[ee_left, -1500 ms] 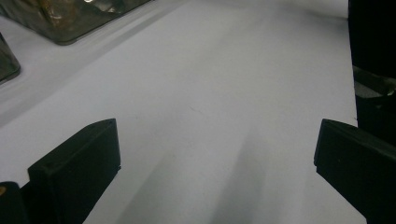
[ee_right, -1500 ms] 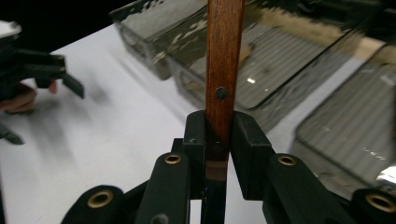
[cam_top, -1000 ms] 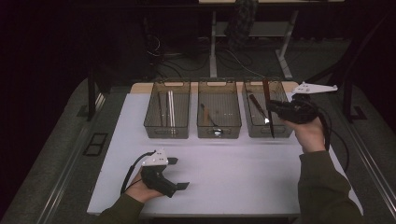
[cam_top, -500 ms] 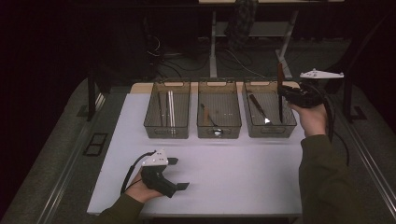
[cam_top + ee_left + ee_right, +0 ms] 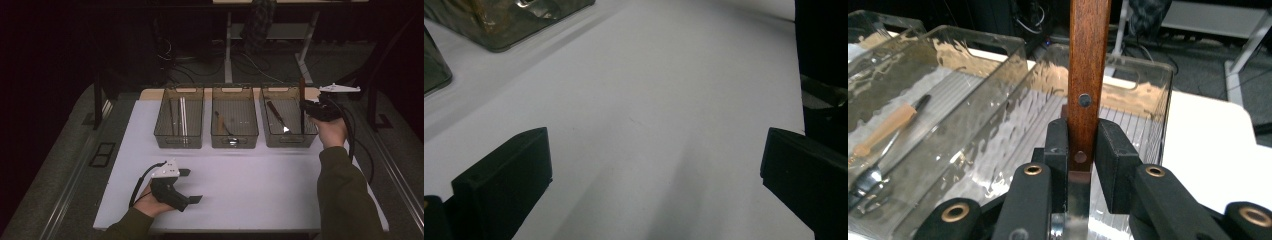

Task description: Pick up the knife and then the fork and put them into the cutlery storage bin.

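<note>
On the white worktop (image 5: 260,185) three clear bins sit in a row at twelve o'clock. Over the right bin (image 5: 287,140), at two o'clock, the right tool (image 5: 1082,145) clamps a wooden-handled knife (image 5: 1089,75) upright. At seven o'clock the left tool (image 5: 186,186) rests with jaws wide, holding nothing.

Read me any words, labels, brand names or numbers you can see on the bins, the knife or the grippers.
None: no readable text on the three clear bins, the wooden-handled knife, the left gripper or the right gripper.
</note>
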The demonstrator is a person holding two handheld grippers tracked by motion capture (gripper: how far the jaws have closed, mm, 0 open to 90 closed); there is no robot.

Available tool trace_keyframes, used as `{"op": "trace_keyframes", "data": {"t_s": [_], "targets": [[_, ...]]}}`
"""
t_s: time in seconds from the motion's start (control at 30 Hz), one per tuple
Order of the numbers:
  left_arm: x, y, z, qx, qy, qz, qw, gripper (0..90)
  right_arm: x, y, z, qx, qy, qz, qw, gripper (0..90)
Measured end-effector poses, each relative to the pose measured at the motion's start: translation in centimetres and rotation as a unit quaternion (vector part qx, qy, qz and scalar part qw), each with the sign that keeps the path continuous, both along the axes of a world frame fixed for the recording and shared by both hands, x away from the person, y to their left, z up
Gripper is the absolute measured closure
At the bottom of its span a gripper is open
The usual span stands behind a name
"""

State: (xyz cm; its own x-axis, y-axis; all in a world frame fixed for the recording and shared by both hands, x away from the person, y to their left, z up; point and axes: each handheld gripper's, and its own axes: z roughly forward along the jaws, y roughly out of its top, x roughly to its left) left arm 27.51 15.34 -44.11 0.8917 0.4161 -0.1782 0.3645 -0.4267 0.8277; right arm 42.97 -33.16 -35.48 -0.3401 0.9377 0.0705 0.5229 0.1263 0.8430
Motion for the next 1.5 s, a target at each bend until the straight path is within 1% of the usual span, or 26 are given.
{"op": "trace_keyframes", "data": {"t_s": [0.2, 0.37, 0.57, 0.8, 0.83, 0.87, 0.9, 0.93, 1.0, 1.1, 1.17, 1.27, 1.33, 1.37, 1.4, 1.5], "targets": [[0.1, 0.1, 0.1, -0.001, -0.001, 0.001, 1.0, 0.0, 0.5, -0.1, -0.9, -0.015, 0.022, -0.011, 0.9996, 75.9], [0.0, 0.1, 0.1, 0.0, -0.002, 0.001, 1.0, 0.0, 0.9, 0.0, -1.5, -0.025, 0.046, -0.018, 0.9985, 75.9], [0.1, 0.2, 0.1, -0.001, -0.003, 0.001, 1.0, 0.0, 1.4, 0.1, -1.7, -0.024, 0.052, -0.024, 0.9981, 75.9], [0.3, 0.5, 0.2, -0.012, -0.008, 0.009, 0.9999, 0.0, 2.5, 0.4, -2.4, -0.023, 0.063, -0.025, 0.9974, 75.0], [0.3, 0.5, 0.2, -0.013, -0.008, 0.01, 0.9998, 0.0, 2.6, 0.5, -2.5, -0.024, 0.067, -0.023, 0.9972, 73.6], [0.3, 0.6, 0.2, -0.014, -0.008, 0.011, 0.9998, 0.0, 2.7, 0.6, -2.7, -0.024, 0.073, -0.02, 0.9969, 67.9], [0.3, 0.6, 0.2, -0.014, -0.008, 0.011, 0.9998, 0.0, 2.8, 0.7, -3.0, -0.025, 0.078, -0.02, 0.9964, 64.2], [0.3, 0.6, 0.2, -0.013, -0.009, 0.011, 0.9998, 0.0, 2.8, 0.7, -3.2, -0.028, 0.083, -0.022, 0.9959, 62.4], [0.3, 0.6, 0.2, -0.012, -0.008, 0.011, 0.9998, 0.0, 2.7, 0.6, -3.4, -0.02, 0.085, -0.027, 0.9958, 56.8], [0.3, 0.5, 0.2, -0.01, -0.008, 0.01, 0.9999, 0.0, 2.4, 0.5, -3.4, -0.011, 0.082, -0.028, 0.9962, 50.4], [0.3, 0.5, 0.2, -0.009, -0.007, 0.009, 0.9999, 0.0, 2.2, 0.5, -3.3, -0.007, 0.076, -0.026, 0.9967, 46.8], [0.4, 0.5, 0.1, -0.011, -0.006, 0.01, 0.9999, 0.0, 2.0, 0.4, -3.2, 0.007, 0.074, -0.016, 0.9971, 41.5], [0.4, 0.5, 0.1, -0.011, -0.006, 0.011, 0.9999, 0.0, 1.7, 0.4, -3.1, 0.007, 0.074, -0.009, 0.9972, 38.4], [0.4, 0.5, 0.1, -0.011, -0.006, 0.011, 0.9999, 0.0, 1.6, 0.5, -3.1, 0.004, 0.069, -0.008, 0.9976, 37.8], [0.4, 0.5, 0.1, -0.011, -0.006, 0.012, 0.9999, 0.0, 1.4, 0.5, -3.0, 0.005, 0.066, -0.004, 0.9978, 37.1], [0.5, 0.5, 0.1, -0.011, -0.006, 0.012, 0.9998, 0.0, 0.9, 0.4, -2.8, 0.025, 0.057, 0.008, 0.998, 34.5]]}}
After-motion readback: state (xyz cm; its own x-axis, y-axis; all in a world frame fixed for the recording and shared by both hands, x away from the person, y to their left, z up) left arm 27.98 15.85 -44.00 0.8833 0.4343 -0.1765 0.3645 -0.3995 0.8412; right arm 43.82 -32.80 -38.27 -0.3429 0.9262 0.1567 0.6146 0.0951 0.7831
